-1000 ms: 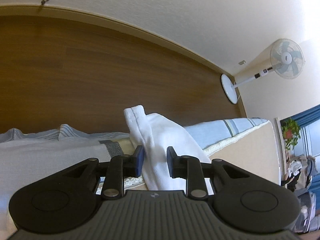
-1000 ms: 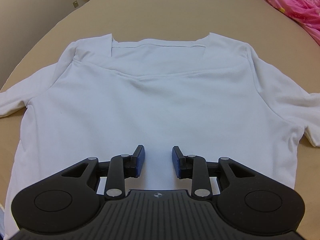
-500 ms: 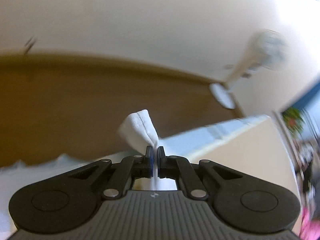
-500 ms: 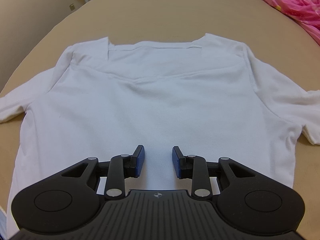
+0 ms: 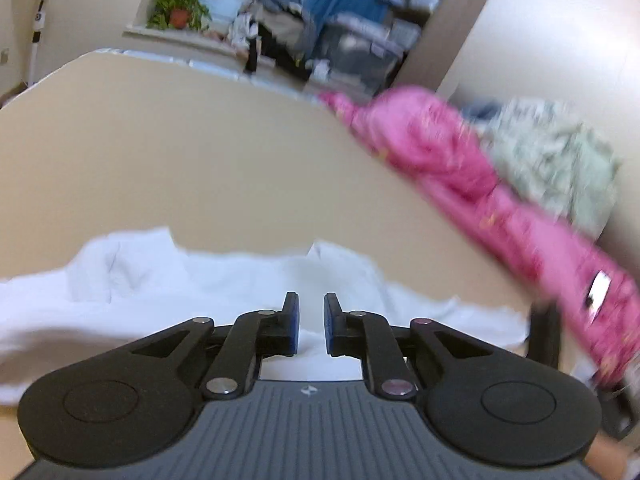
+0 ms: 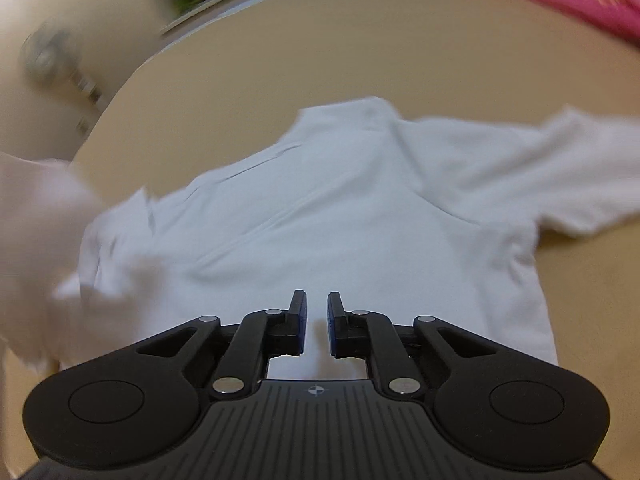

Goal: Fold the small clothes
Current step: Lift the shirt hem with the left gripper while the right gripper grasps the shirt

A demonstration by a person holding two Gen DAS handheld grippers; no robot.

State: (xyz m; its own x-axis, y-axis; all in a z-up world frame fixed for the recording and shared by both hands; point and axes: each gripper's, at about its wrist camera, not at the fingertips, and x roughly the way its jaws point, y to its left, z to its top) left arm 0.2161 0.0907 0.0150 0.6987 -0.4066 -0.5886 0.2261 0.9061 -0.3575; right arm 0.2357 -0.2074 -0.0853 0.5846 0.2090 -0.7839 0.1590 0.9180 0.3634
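White shirt (image 6: 360,216): spread flat on the tan surface (image 6: 280,64), collar toward 12 o'clock, sleeve out at 3 o'clock. Left gripper (image 5: 311,322): over the shirt (image 5: 224,280), jaws opening, small gap, nothing between. Right gripper (image 6: 317,322): over the shirt's lower middle, jaws closing, nothing visibly between. Pink cloth (image 5: 460,160): at 2 o'clock, left view.

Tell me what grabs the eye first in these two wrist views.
The white shirt spread on the tan surface fills the right wrist view, just past the right hand-held gripper, whose jaws are closing with nothing between them. In the left view, a bright pink garment lies along the right edge.
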